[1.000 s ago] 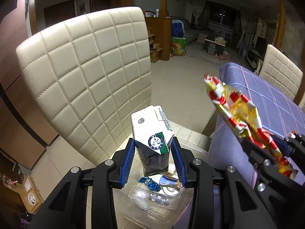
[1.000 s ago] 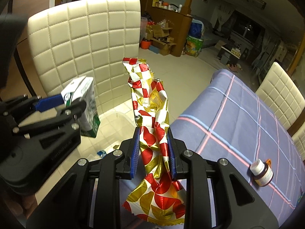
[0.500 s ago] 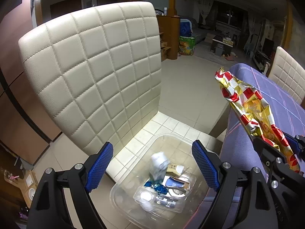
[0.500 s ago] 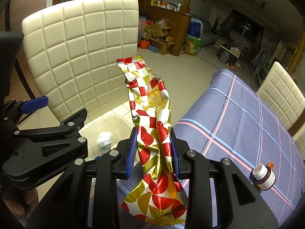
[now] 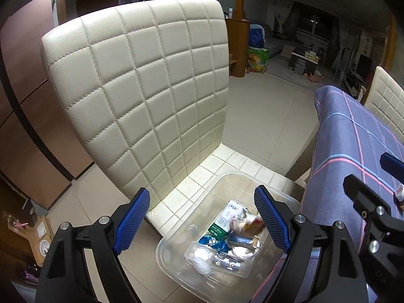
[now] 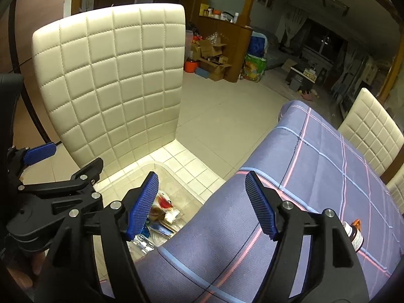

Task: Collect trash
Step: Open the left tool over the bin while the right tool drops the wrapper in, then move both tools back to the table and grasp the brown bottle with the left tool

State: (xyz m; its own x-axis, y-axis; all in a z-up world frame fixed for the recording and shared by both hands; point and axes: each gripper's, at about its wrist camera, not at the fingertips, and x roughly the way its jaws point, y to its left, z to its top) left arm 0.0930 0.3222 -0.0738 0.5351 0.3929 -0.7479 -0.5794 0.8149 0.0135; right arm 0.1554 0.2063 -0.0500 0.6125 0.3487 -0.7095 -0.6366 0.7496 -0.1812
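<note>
chair: a cream quilted leather chair [image 5: 141, 96] stands on the pale tiled floor, its tall back filling the left and middle of both views.
table: a table under a purple-grey cloth with pink and blue stripes [image 6: 315, 176] runs along the right; a second cream chair [image 6: 371, 131] stands at its far side.
bin: a clear plastic tub [image 5: 176, 272] sits on the chair seat, just beside the table edge.
trash: inside the tub lie a white and green milk carton [image 5: 224, 221] on its side, a crumpled red and gold foil wrapper [image 6: 162, 203], a blue foil scrap [image 5: 214, 242] and clear plastic packaging [image 5: 202, 257], all heaped together.
left gripper [image 5: 202, 223]: jaws spread wide and empty, hanging over the tub.
right gripper [image 6: 202, 203]: jaws have just been opening, now wide apart with nothing between the blue pads; it hangs over the table edge beside the tub.
bottle: a small brown bottle with a white cap [image 6: 353, 234] rests on the cloth, half hidden behind the right gripper.
</note>
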